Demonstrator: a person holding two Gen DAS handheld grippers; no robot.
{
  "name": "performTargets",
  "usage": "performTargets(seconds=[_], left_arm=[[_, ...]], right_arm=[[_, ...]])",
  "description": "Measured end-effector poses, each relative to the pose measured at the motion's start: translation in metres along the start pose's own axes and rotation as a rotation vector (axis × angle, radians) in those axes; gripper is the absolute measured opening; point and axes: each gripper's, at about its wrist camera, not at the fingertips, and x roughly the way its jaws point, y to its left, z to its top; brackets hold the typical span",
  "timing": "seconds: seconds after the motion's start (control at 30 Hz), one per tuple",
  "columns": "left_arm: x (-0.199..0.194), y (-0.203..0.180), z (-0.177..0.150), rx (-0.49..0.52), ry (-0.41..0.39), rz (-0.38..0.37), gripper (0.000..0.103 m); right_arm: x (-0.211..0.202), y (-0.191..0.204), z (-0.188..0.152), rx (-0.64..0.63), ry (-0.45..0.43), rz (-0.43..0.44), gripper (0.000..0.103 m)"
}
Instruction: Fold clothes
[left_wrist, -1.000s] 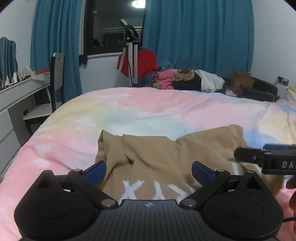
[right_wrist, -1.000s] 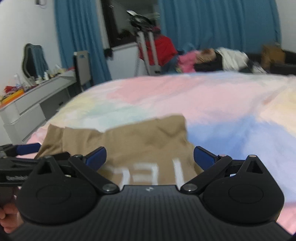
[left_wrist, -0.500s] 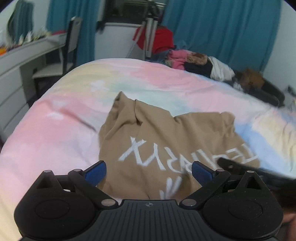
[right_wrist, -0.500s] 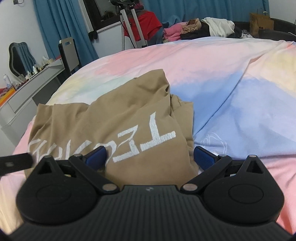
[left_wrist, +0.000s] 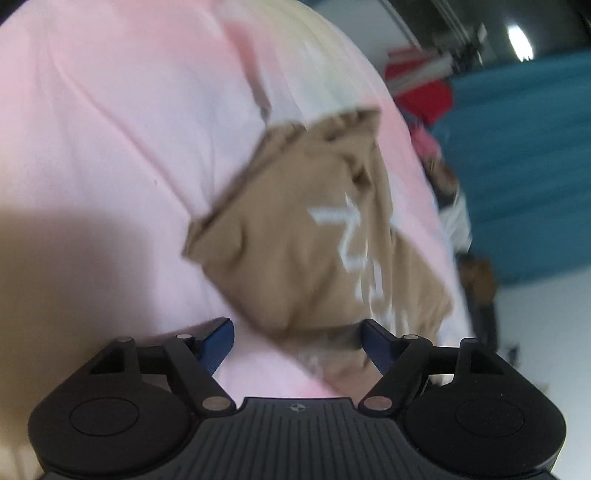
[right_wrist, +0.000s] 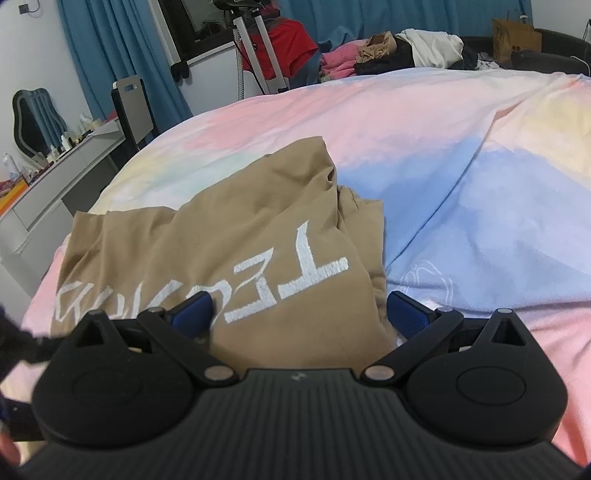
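Pastel bedspread (right_wrist: 424, 147) under blue curtains (right_wrist: 388, 14) bears a tan shirt (right_wrist: 229, 236); both claws (left_wrist: 297, 341) (right_wrist: 297, 312) gape, gripping nothing.

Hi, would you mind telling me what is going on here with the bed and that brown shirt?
A person holding a gripper in each hand is folding clothes on a bed. A tan shirt with white lettering lies rumpled on the pastel bedspread, not yet neatly folded. The right gripper is open just above the shirt's near edge. The left gripper is open too, tilted over the shirt's other end; its view is blurred. Neither one grips the cloth.
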Motion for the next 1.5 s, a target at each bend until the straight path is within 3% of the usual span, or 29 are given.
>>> performTargets(seconds=[0.2,0.37,0.47,0.57,0.63,0.77,0.87,0.93,1.0,1.07,1.17,1.37,1.5], left_arm=[[-0.007,-0.002,0.005,-0.02,-0.091,-0.079,0.066],[-0.022,-0.01,0.0,-0.022,-0.127,-0.25,0.067],[-0.01,-0.014,0.0,0.012,-0.085,-0.152,0.068],[0.011,-0.002,-0.003,-0.036,-0.002,-0.072,0.064],[0.013,-0.003,-0.003,-0.031,-0.004,-0.073,0.061],[0.009,-0.015,-0.003,0.008,-0.038,-0.101,0.043],[0.004,-0.023,-0.005,0.044,-0.072,-0.127,0.025],[0.0,-0.023,0.001,0.062,-0.094,-0.158,0.022],[-0.002,-0.027,0.001,0.063,-0.104,-0.195,0.021],[0.0,-0.027,0.004,0.038,-0.1,-0.227,0.021],[0.002,-0.027,0.007,0.015,-0.096,-0.239,0.021],[0.006,-0.03,0.009,0.0,-0.091,-0.257,0.019],[0.002,-0.028,0.012,-0.006,-0.097,-0.282,0.018]], right_arm=[[0.001,0.0,0.0,0.015,0.003,0.0,0.103],[0.001,0.0,0.001,0.029,0.001,-0.008,0.103],[0.002,-0.001,0.001,0.044,0.009,-0.003,0.103],[0.003,0.0,0.0,0.05,0.017,0.002,0.103],[0.003,0.001,0.0,0.047,0.016,0.0,0.103],[-0.003,0.003,0.002,0.044,-0.005,-0.026,0.103],[-0.028,0.012,0.006,0.038,-0.134,-0.06,0.103],[-0.052,0.015,0.01,0.092,-0.218,0.007,0.103],[-0.071,0.014,0.011,0.198,-0.245,0.133,0.103],[-0.08,0.011,0.008,0.311,-0.207,0.267,0.103],[-0.072,0.005,-0.008,0.479,-0.081,0.412,0.103],[-0.006,-0.007,-0.044,0.842,0.279,0.637,0.103],[0.018,-0.019,-0.048,0.937,0.253,0.62,0.103]])
